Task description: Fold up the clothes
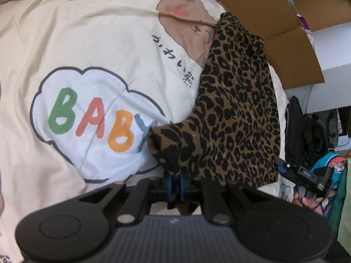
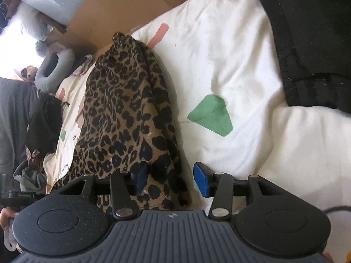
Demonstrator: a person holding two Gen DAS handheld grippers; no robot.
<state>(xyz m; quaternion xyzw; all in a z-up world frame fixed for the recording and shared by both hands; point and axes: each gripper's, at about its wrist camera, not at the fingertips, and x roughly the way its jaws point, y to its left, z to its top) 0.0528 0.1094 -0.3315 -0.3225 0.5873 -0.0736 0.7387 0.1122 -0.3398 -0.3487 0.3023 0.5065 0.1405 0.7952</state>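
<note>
Leopard-print garment (image 1: 237,118) pinched by downward-tilted left gripper (image 1: 175,186), right gripper (image 2: 171,178) spread beside it

A cream bedsheet (image 1: 65,43) printed with a "BABY" cloud (image 1: 92,122) and a brown bear (image 1: 186,19) fills the left wrist view. Cardboard (image 1: 274,22) lies at two o'clock. In the right wrist view, a black cushion (image 2: 311,43) sits at two o'clock and a grey neck pillow (image 2: 52,70) at ten.

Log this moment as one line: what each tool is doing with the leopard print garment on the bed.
left tool: shut on leopard garment edge | right tool: open, garment between pads, not pressed | garment: lying on bedspread
</note>
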